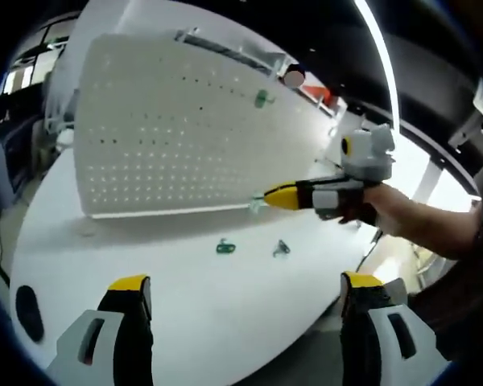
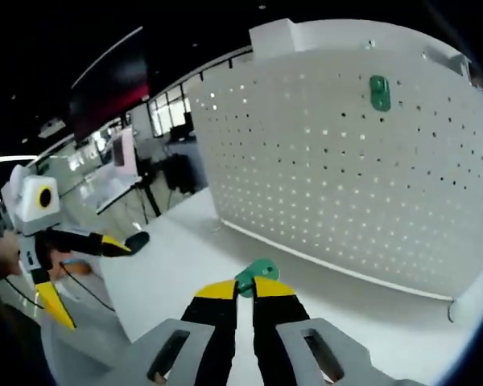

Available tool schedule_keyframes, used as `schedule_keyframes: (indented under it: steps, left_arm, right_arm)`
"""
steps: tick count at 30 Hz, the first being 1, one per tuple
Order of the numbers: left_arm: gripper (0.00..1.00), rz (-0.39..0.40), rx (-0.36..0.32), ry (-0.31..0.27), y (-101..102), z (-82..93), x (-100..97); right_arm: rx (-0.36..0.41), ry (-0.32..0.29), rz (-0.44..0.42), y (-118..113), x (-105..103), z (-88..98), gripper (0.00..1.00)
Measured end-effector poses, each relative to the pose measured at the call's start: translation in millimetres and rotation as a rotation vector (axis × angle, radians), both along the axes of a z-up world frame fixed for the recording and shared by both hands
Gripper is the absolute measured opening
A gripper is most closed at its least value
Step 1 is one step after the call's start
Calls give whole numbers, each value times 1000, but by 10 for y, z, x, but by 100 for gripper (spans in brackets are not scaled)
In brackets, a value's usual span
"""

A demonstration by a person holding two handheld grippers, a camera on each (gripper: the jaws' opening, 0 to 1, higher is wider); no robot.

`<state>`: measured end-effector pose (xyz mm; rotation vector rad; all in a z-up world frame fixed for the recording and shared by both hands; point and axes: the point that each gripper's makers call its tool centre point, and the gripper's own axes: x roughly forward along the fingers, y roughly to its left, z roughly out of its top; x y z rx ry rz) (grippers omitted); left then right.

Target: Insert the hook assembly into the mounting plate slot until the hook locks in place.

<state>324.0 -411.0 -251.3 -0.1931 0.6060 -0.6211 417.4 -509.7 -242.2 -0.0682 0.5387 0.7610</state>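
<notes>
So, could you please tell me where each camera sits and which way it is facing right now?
Left gripper view: rides the open left tool, facing the white pegboard across the table; the right tool and a hand show.
Right gripper view: rides the right tool, shut on a green hook, facing the pegboard; the left tool shows.
Shared: pegboard, its mounted green hook, table.

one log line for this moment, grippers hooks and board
right gripper: shut on green hook, near pegboard | left gripper: open, empty | mounted hook: on pegboard | loose hooks: two on table
</notes>
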Motion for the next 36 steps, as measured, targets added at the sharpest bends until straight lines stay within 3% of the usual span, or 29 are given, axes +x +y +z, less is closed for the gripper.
schedule_keyframes:
  steps: [6,10,20,30,36]
  left_arm:
    - [98,-13,19,-26,-35,75,79]
    - [99,-13,25,-33,-53,98,110]
    - [98,-39,13,-43,-139,134,115]
    - [95,-80,26,-47,-219,122,90]
    - [86,-89,6,-42,-230,107,68]
  right_arm:
    - [3,-14,18,22,-57,127,4]
    - [47,-16,12,48,-99,272,4]
    - [96,-28,117,337,-432,591,4]
    - [78,4,224,585,-739,508,4]
    - [75,20,254,673,-846,450,4]
